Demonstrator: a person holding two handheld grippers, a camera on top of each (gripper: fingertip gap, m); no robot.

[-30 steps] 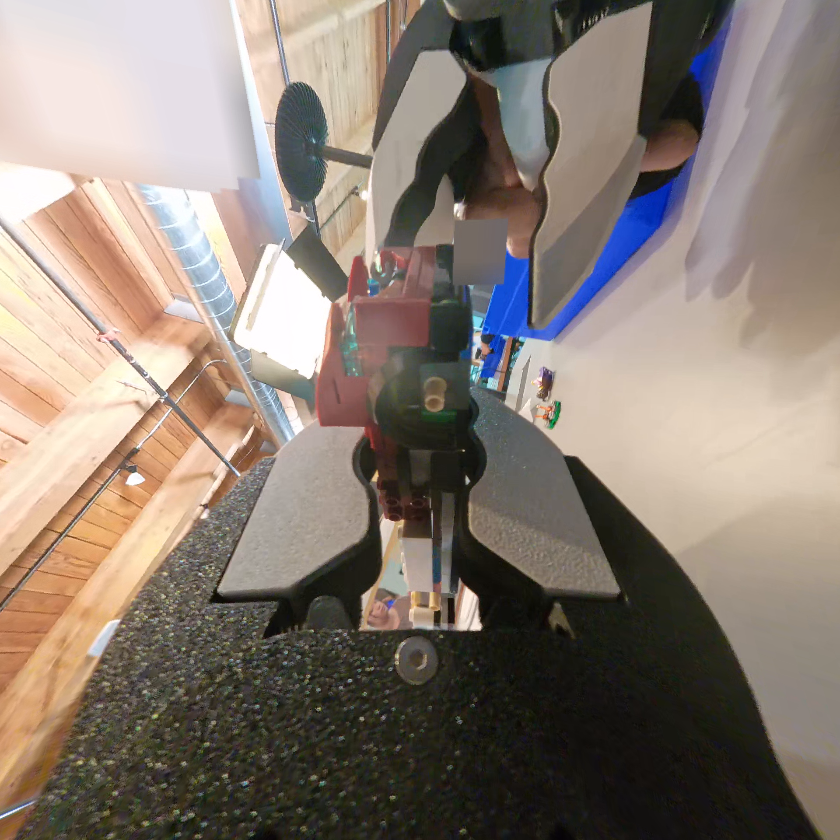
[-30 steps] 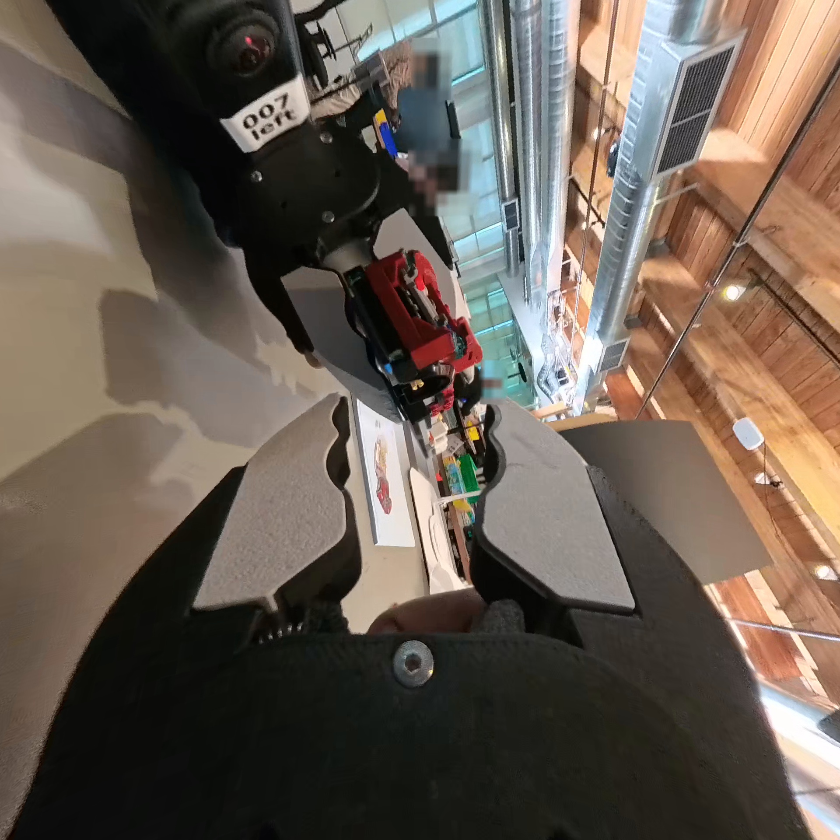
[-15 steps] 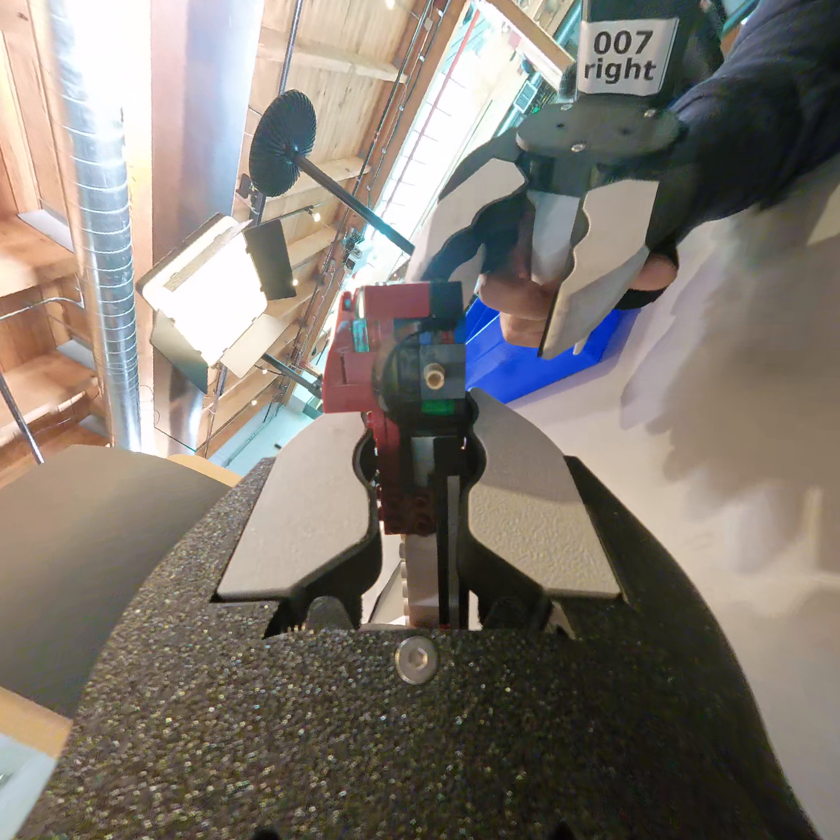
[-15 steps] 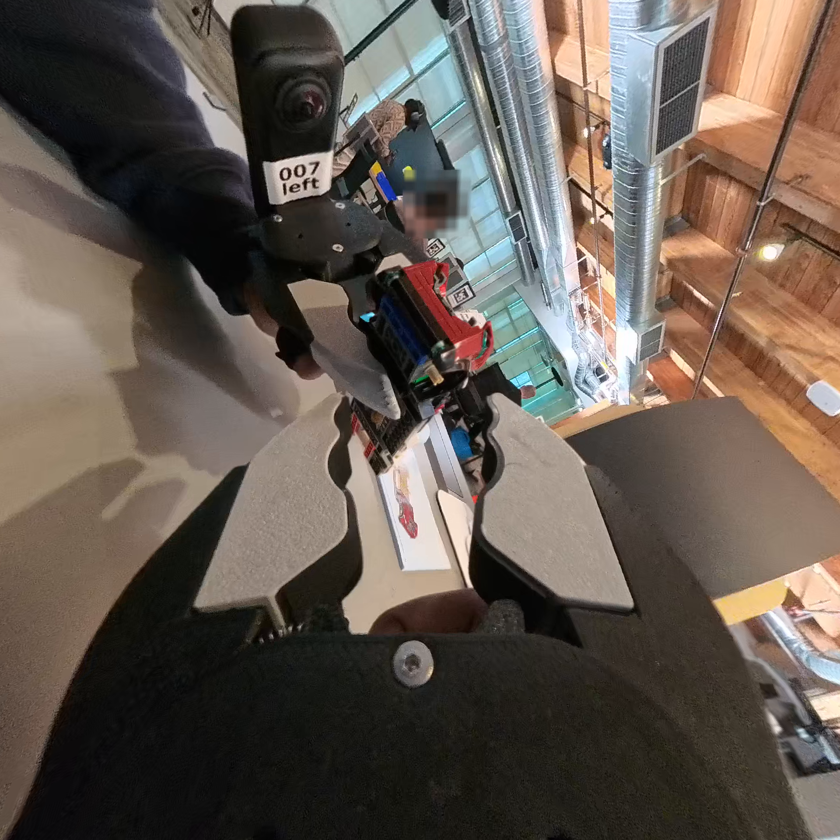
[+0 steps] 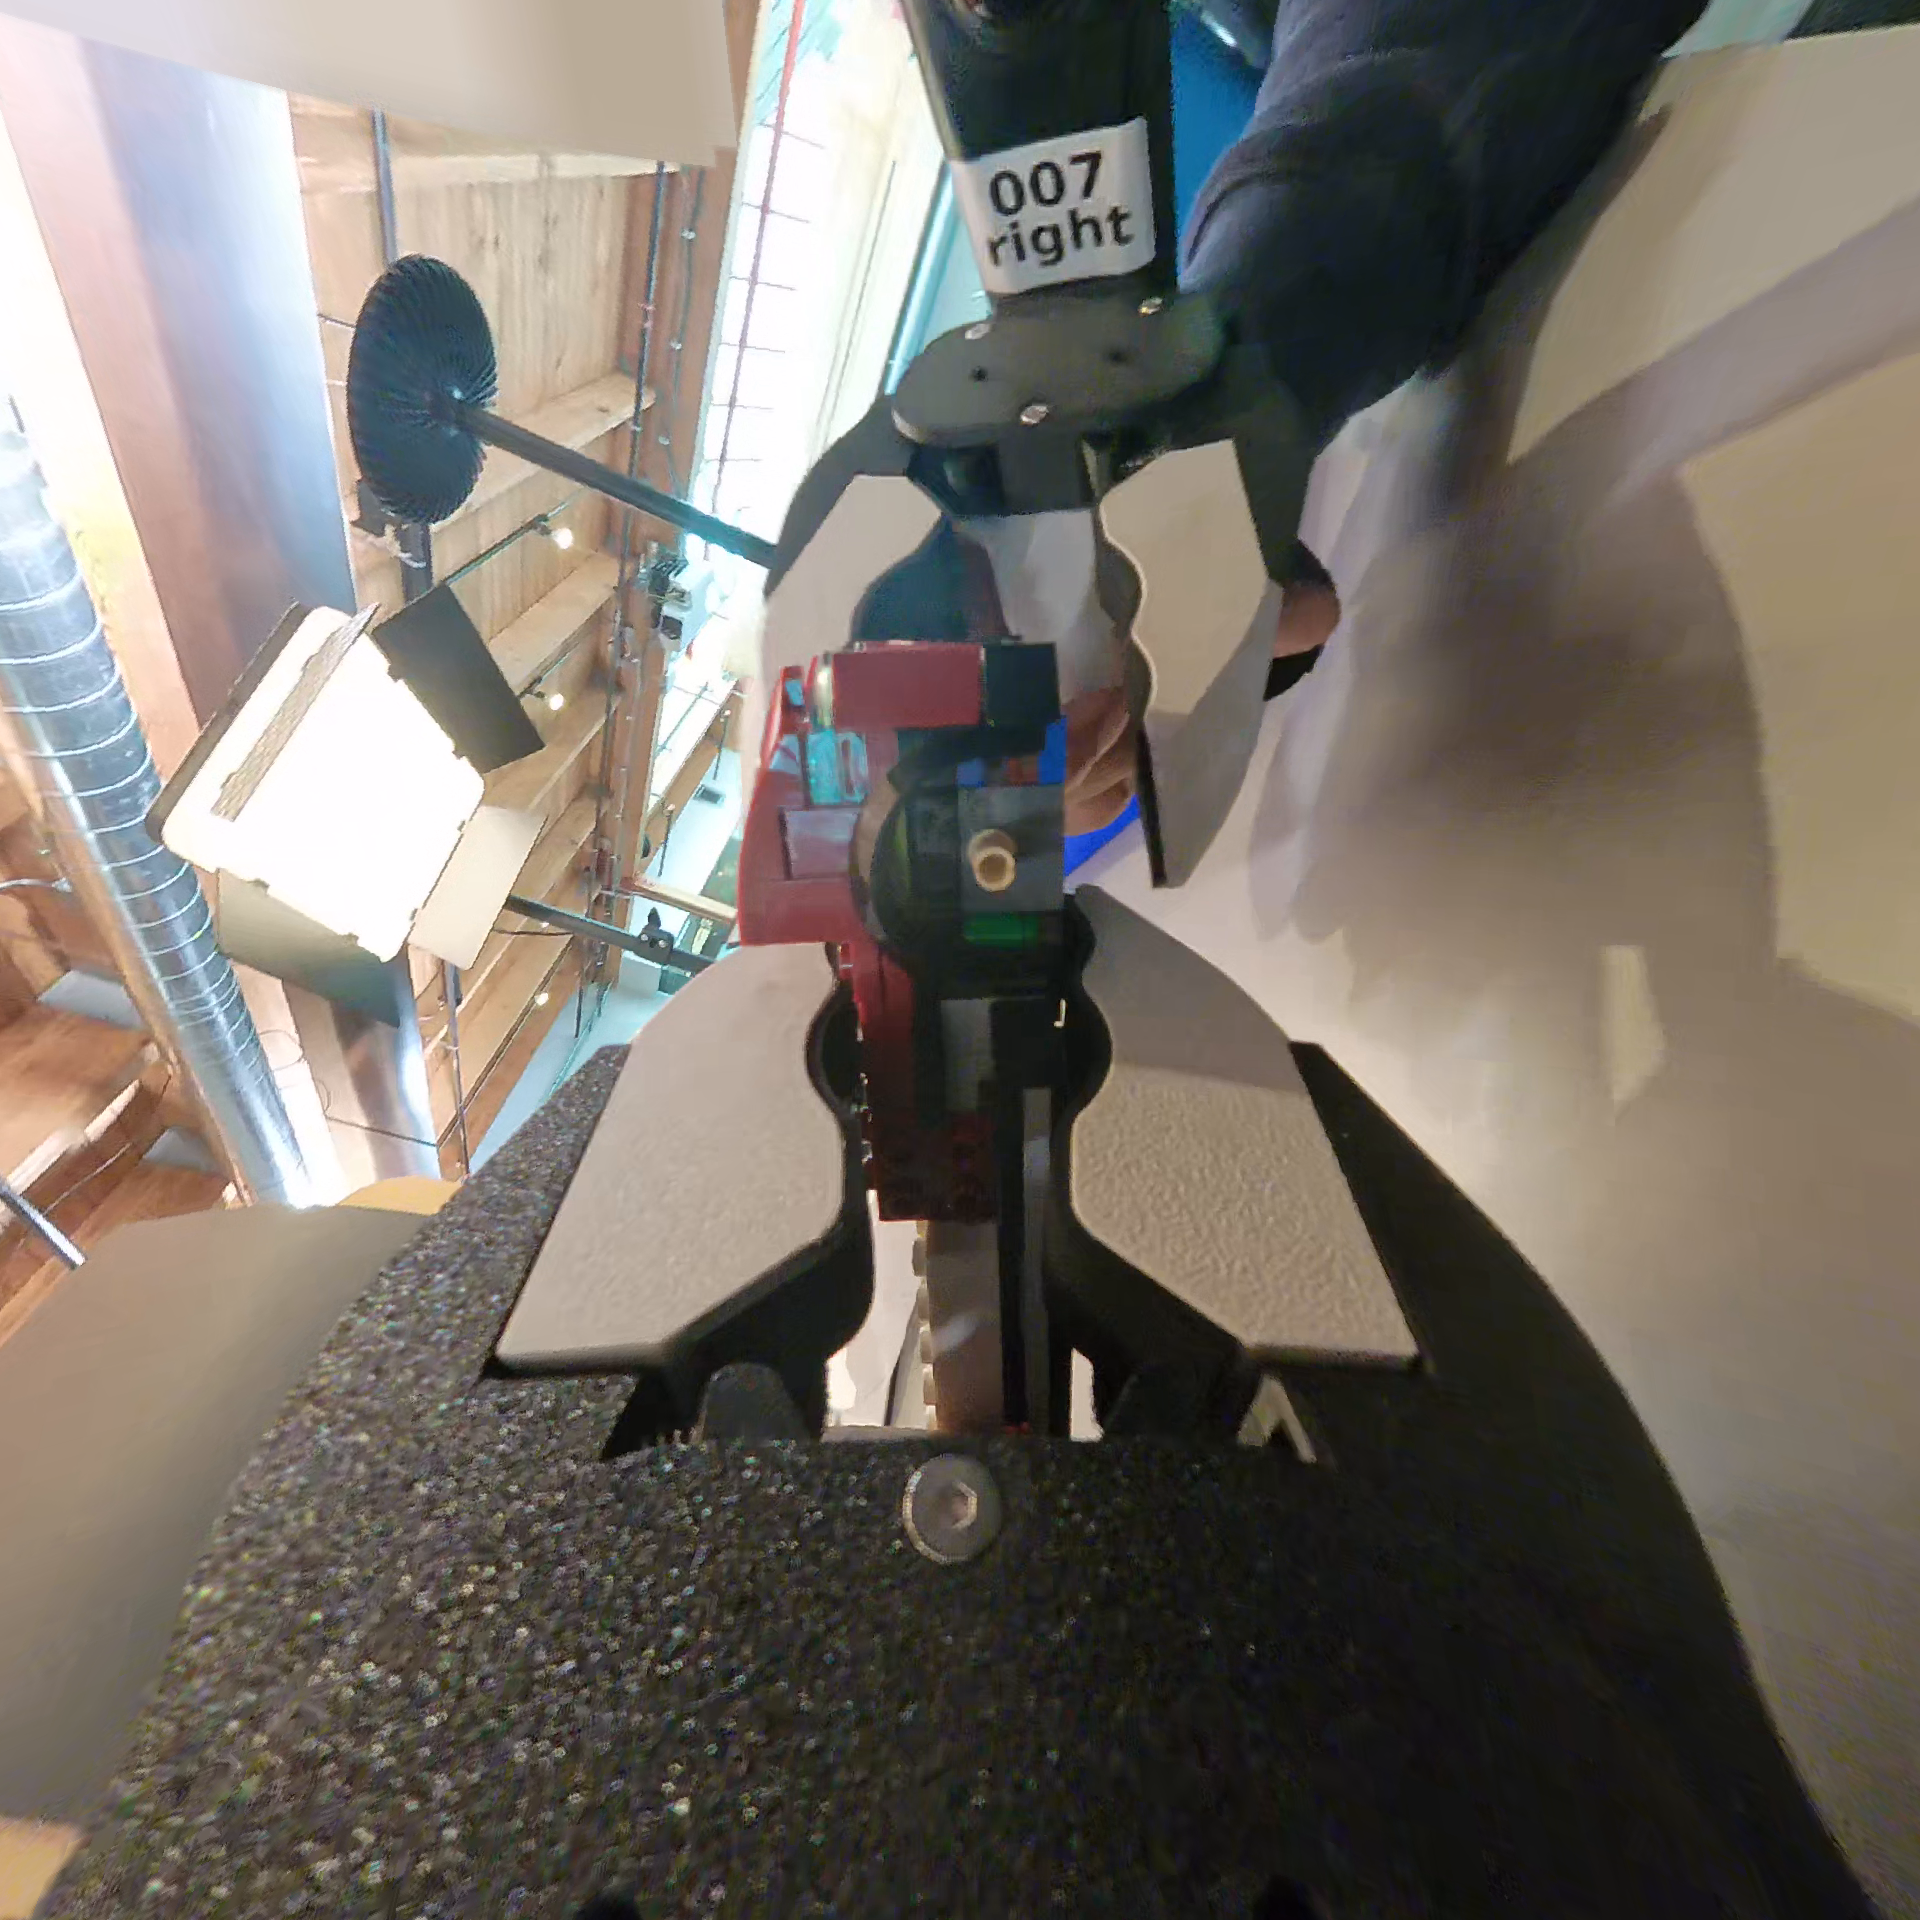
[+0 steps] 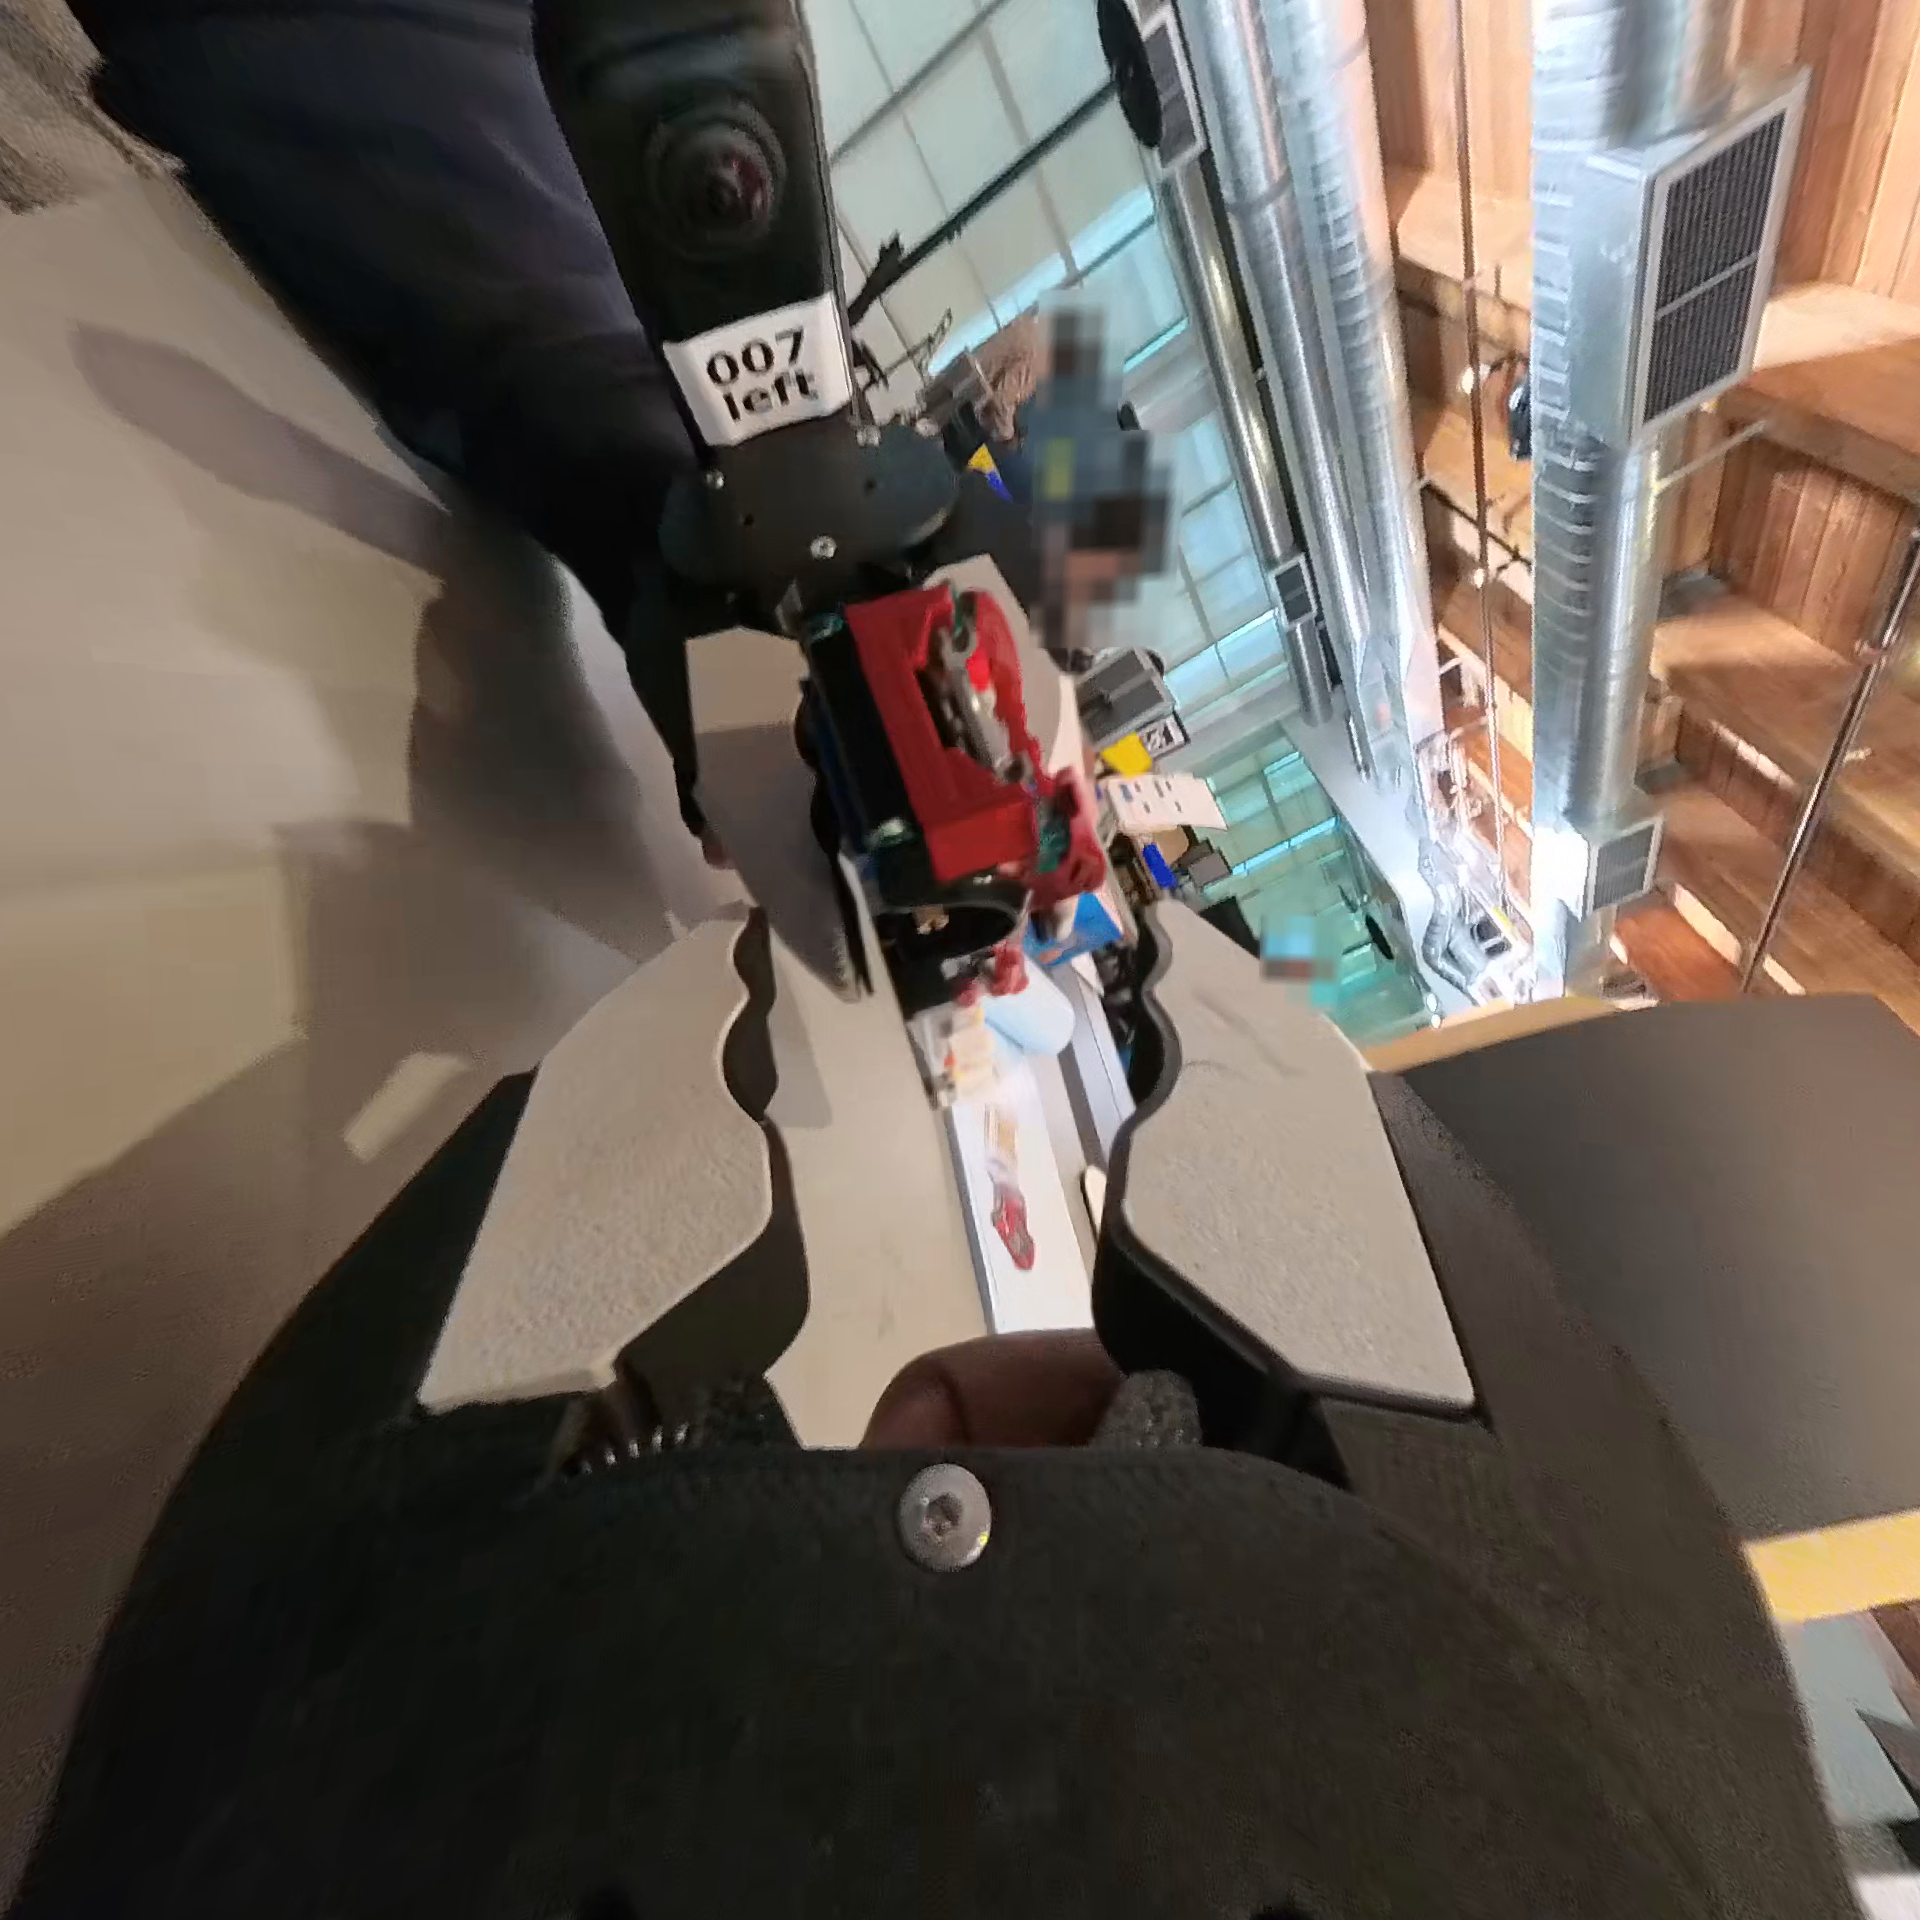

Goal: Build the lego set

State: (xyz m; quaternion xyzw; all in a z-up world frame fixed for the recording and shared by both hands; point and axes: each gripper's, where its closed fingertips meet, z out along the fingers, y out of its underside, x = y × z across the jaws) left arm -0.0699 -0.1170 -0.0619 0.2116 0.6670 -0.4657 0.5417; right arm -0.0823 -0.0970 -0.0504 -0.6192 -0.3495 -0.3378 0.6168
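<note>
A lofty hall with timber walls and ceiling, ribbed silver ducts [image 6: 1579, 520] and tall windows lies behind a pale grey worktop [image 5: 1558, 935]. One lit studio lamp [image 5: 312, 790] and one black disc on a pole [image 5: 421, 390] stand to the left in the left wrist view. There are two hand-held grippers and one toy brick model.

The left gripper [image 5: 961, 1039] has its jaws clamped on the model [image 5: 894, 790], a red and black vehicle build with a tan peg at its near end; both grey fingers press its dark lower section.

The right gripper [image 6: 951, 997] faces it with jaws wide apart, gripping nothing, its fingertips just short of the model [image 6: 951, 769]. A booklet [image 6: 1003, 1195] lies on the worktop beyond them.
</note>
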